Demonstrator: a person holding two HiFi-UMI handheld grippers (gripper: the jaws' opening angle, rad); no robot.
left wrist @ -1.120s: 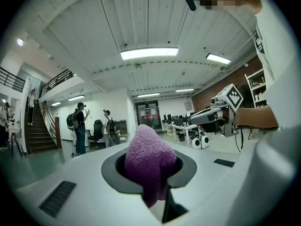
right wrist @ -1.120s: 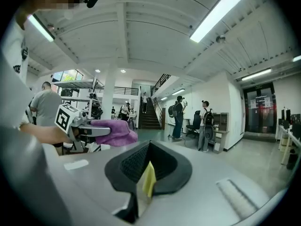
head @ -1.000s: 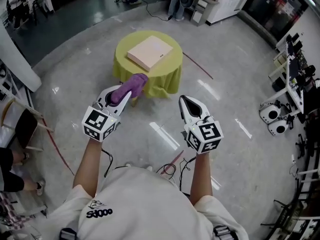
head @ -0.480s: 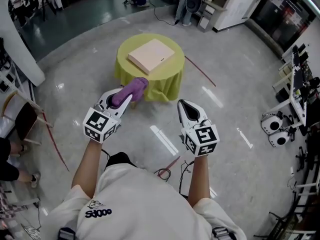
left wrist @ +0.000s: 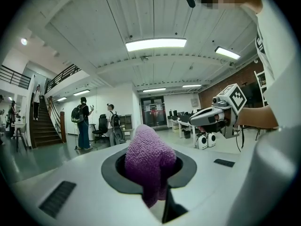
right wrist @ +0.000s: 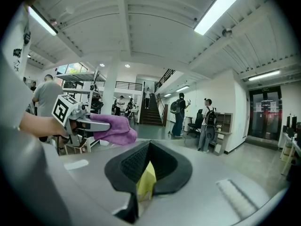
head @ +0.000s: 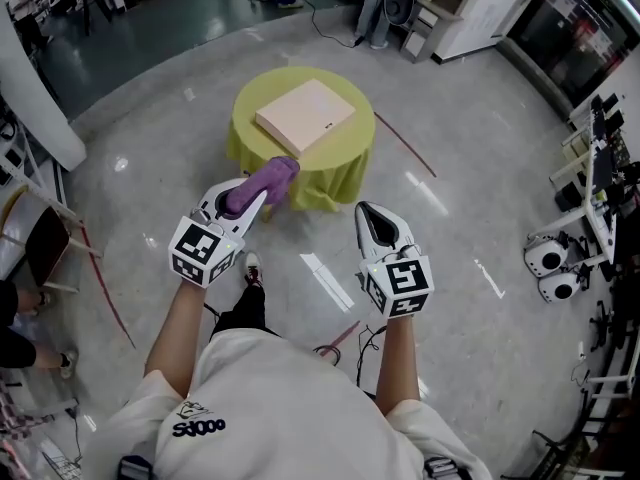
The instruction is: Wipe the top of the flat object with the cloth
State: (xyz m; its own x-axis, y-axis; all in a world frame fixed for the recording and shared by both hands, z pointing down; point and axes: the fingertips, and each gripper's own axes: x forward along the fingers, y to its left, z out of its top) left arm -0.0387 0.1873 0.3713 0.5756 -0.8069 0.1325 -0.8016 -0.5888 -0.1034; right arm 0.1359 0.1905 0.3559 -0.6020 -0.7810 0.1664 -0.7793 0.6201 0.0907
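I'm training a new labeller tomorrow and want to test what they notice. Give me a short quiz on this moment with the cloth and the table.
1. Which holds the purple cloth? A) the left gripper B) the right gripper C) neither
2. True or false: the cloth is touching the flat tan object on the round table.
3. Fill in: the tablecloth is ____ in colour.
Key: 1 A; the right gripper holds nothing. 2 False; the cloth is held in the air, off the flat tan object. 3 Yellow-green.
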